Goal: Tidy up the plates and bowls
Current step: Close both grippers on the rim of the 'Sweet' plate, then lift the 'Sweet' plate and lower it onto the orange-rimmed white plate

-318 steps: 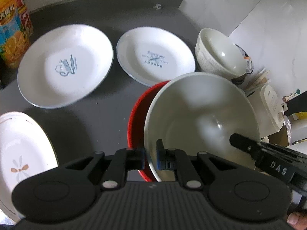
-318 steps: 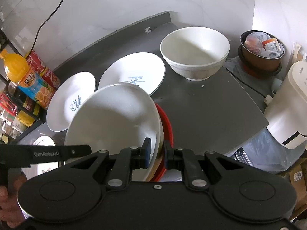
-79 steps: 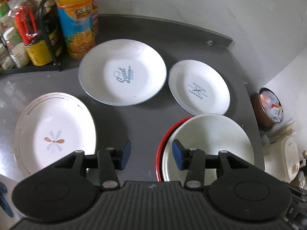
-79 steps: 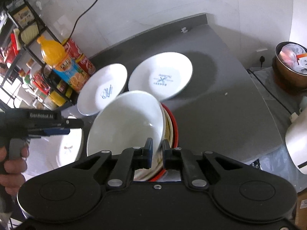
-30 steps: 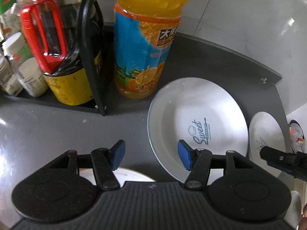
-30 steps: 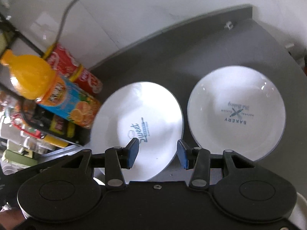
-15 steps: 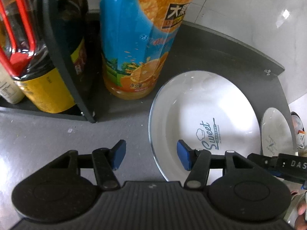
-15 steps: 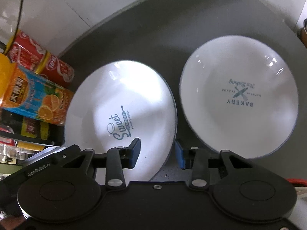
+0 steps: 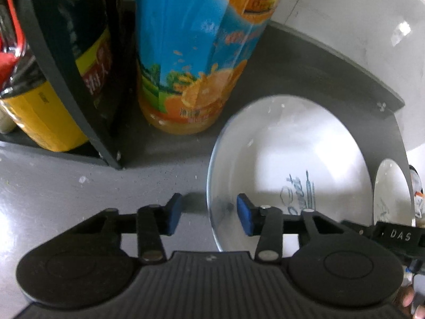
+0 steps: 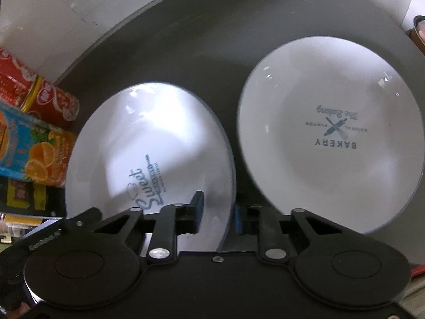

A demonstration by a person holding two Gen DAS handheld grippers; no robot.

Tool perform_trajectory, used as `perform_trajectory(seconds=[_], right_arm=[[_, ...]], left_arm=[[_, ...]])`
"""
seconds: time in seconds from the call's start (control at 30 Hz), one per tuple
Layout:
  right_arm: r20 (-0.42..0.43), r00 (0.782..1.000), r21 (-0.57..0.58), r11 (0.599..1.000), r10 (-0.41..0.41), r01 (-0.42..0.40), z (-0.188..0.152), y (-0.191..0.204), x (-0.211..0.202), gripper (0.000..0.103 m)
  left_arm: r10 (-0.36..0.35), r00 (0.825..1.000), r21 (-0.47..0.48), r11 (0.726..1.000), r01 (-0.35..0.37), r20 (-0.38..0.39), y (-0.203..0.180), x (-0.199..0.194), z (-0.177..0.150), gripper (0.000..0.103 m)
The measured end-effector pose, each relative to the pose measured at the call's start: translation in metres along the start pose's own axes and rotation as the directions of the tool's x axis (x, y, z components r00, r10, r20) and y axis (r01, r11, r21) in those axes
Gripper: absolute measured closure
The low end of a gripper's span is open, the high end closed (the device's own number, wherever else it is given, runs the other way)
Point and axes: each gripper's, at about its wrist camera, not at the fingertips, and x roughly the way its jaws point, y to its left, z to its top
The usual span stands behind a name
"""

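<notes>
The white "Sweet" plate (image 9: 287, 159) (image 10: 148, 143) lies flat on the grey counter (image 9: 66, 191). My left gripper (image 9: 208, 214) is open and straddles the plate's left rim, one blue pad outside it and one over the plate. My right gripper (image 10: 217, 212) straddles the right rim of the same plate. Its pads stand close together, with a strip of plate still showing between them. The white "Bakery" plate (image 10: 332, 133) (image 9: 390, 194) lies just right of the Sweet plate, nearly touching it.
A tall orange juice bottle (image 9: 196, 66) (image 10: 32, 143) stands right behind the Sweet plate's left side. A black rack (image 9: 53, 66) with a dark bottle sits beside it. Red cans (image 10: 39, 98) stand by the white wall. A red rim (image 10: 417, 268) shows at the lower right.
Both grippers have moved down and in on the Sweet plate, one at each side. The right gripper's pads have drawn closer together around the rim. The left gripper stays wide.
</notes>
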Motion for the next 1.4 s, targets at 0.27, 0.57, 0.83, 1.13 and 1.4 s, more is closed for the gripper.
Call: perform_trajectory(seconds=[0.27,0.57,0.83,1.13,1.4], right_arm=[[0.042,0.998,-0.046,0.998,0.041,-0.039,-0.004,-0.006,-0.011,0.090],[0.118,0.986,-0.154,0.983,0.120,-0.101,-0.006,-0.004,-0.041,0.093],[0.132,0.979,-0.204,0.971,0.156,-0.127,-0.014,-0.007,-0.058,0.093],[0.153,0.963,-0.259,0.949,0.224,-0.180,-0.024,-0.015,-0.085,0.093],[0.135,0.949,-0.320,0.919,0.284,-0.229,-0.036,-0.022,-0.105,0.092]], left_arm=[[-0.035,0.999,-0.036,0.999,0.035,0.008,0.001,-0.010,-0.002,0.088],[-0.046,0.997,-0.067,0.996,0.050,0.069,0.003,-0.036,-0.008,0.093],[-0.028,0.994,-0.099,0.994,0.038,0.104,0.000,-0.060,-0.020,0.094],[0.005,0.988,-0.131,0.991,0.015,0.153,-0.008,-0.085,-0.043,0.094],[0.053,0.977,-0.151,0.988,-0.022,0.205,-0.018,-0.118,-0.060,0.094]])
